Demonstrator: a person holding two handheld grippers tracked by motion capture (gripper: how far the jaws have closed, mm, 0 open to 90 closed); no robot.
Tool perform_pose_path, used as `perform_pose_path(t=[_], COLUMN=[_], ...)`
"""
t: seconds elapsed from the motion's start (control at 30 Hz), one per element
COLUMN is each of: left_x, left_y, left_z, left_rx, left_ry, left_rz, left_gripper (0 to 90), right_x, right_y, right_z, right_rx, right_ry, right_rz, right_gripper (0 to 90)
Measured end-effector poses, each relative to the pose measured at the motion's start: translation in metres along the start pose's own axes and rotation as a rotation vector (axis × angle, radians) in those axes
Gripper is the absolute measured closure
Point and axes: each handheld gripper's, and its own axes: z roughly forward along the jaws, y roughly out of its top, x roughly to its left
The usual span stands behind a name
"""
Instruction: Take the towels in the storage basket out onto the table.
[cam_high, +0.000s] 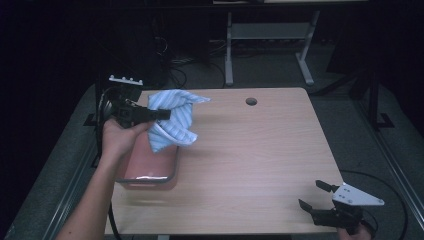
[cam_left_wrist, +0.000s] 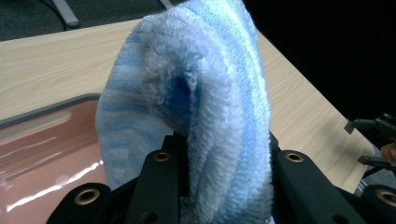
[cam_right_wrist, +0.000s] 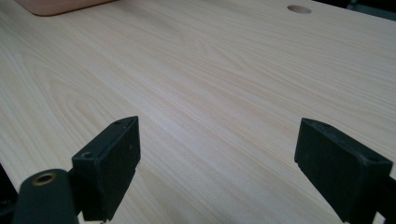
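The left gripper (cam_high: 162, 114) held the towel (cam_high: 172, 120) clamped by a bunched fold, lifted over the tray (cam_high: 150, 172) at the table's (cam_high: 250, 150) nine o'clock. Soft, light and limp, it likely sags; grip thick folds. The right gripper (cam_high: 315, 195) was wide, empty, at five o'clock.

The towel (cam_high: 172, 122) is a small terry cloth with light blue and white stripes, its looped pile plain in the left gripper view (cam_left_wrist: 210, 93). It is bunched and folded over on itself, not spread flat, and hangs lifted in the air, pinched at one gathered edge by the left gripper (cam_high: 162, 114). Its loose folds droop over the far end of the pink tray (cam_high: 150, 170), which has a grey rim and lies flat at the left side of the tabletop (cam_high: 250, 160).
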Motion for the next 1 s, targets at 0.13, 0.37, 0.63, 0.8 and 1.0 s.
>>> perform_pose_path(t=[0.13,0.37,0.63,0.8,1.0], left_x=[-0.005,-0.012,-0.022,-0.033,-0.045], left_y=[0.004,0.008,0.014,0.016,0.02], left_z=[0.007,0.019,0.031,0.044,0.062], left_rx=[0.009,0.025,0.033,0.054,0.072], left_ry=[-0.013,-0.042,-0.059,-0.084,-0.108], left_rz=[0.011,0.017,0.035,0.068,0.081], left_gripper=[70.2,70.2,70.2,70.2,70.2], right_x=[0.0,0.0,0.001,0.001,0.002], right_y=[0.0,-0.001,0.001,0.001,0.001], right_z=[0.0,0.0,0.002,0.002,0.0], right_rx=[-0.001,0.0,0.001,0.002,0.002], right_ry=[-0.001,0.001,0.009,0.013,0.009], right_rz=[0.0,-0.005,-0.011,-0.012,-0.01], right_gripper=[13.7,13.7,13.7,13.7,13.7])
